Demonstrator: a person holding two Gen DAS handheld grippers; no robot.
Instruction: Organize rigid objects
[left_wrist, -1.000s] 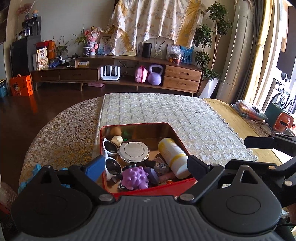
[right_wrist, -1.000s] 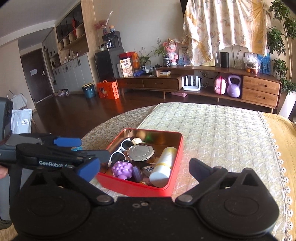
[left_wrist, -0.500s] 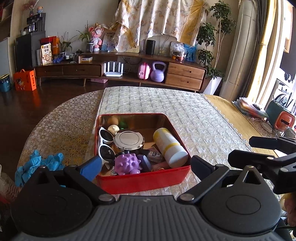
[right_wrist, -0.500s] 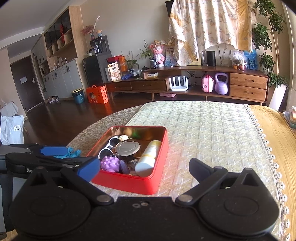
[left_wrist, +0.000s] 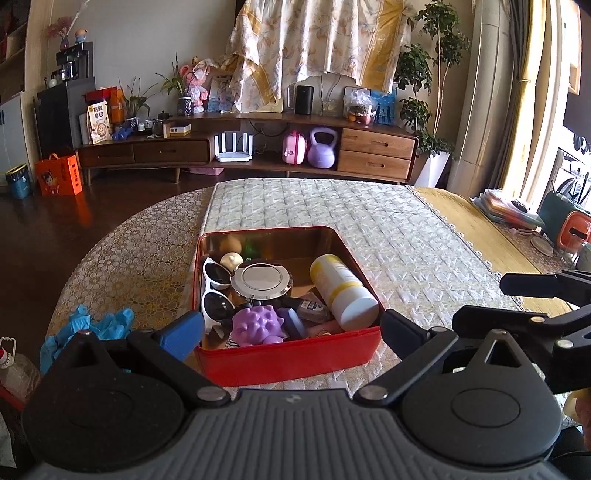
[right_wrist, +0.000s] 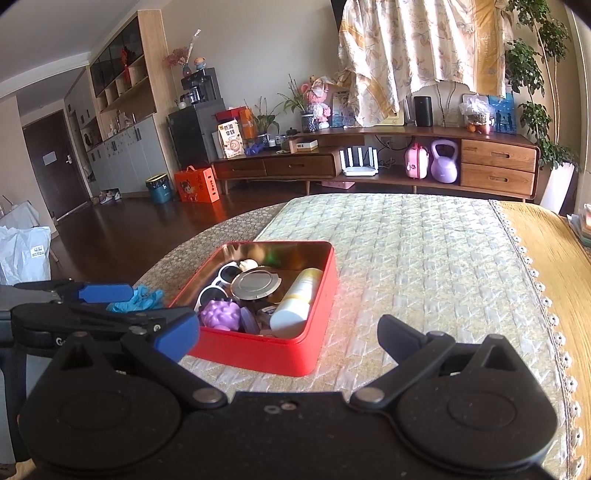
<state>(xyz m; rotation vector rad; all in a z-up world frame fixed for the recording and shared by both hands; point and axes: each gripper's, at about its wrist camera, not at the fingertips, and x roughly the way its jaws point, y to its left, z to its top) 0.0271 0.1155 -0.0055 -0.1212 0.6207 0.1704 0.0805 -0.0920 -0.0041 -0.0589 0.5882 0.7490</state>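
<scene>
A red tin (left_wrist: 288, 354) is sitting on the quilted cloth (left_wrist: 369, 221) of the table, and every small rigid thing in view is lying inside it: white sunglasses (left_wrist: 214, 291) along its left wall, a round silver lid (left_wrist: 260, 279) in the middle, a white and yellow bottle (left_wrist: 343, 291) lying on its side toward the right wall, a purple spiky ball (left_wrist: 258, 325) at the near wall, and a few smaller pieces beneath them that are too crowded to name. The left gripper (left_wrist: 291, 328) is hovering just short of the tin's near wall with its 2 fingers spread wide and nothing between them. The right gripper (right_wrist: 288, 332) is hanging near the tin's near right corner, likewise spread and empty. Blue gloves (left_wrist: 85, 328) are lying on the table to the left of the tin. Nothing rigid is showing on the cloth outside the tin, so this could be a tin about to be sorted out, or one already filled with both grippers clear of it. Any further reach would be calling for a careful descent, since the pieces are overlapping and the bottle looks likely to roll.
</scene>
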